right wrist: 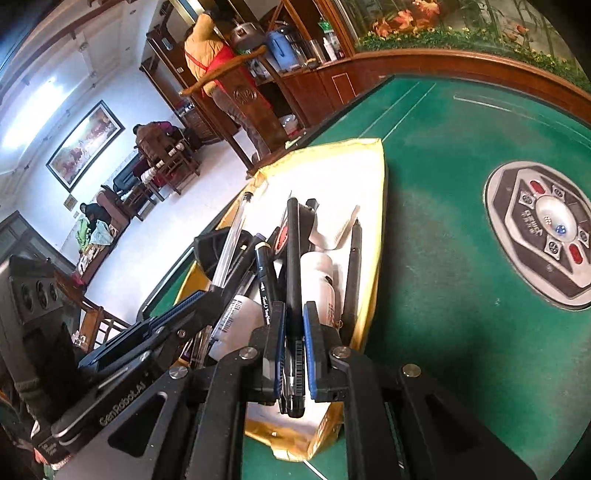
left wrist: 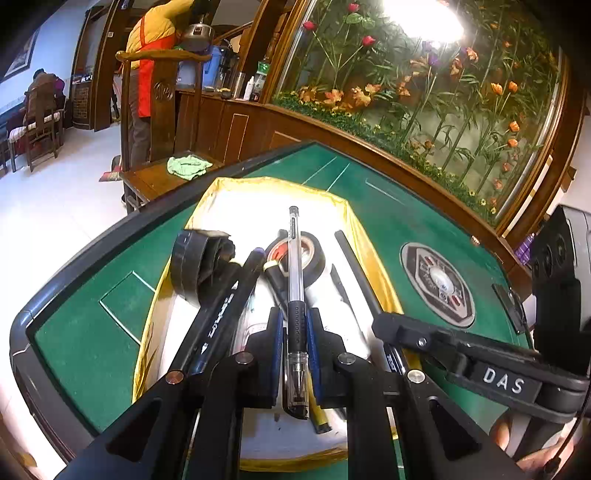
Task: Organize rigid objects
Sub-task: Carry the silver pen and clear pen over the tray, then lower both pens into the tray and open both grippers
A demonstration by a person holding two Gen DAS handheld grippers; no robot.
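Pens (left wrist: 295,295) sit clamped in both hand-held grippers (left wrist: 295,334), seemingly above tray (left wrist: 354,221).

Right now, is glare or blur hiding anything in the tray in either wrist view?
Left wrist: a lamp blows out the top, and the white tray floor is washed out at its far end; the clear pen stays sharp. Right wrist: no glare on the tray, the black pen is sharp; edges bend from fisheye.
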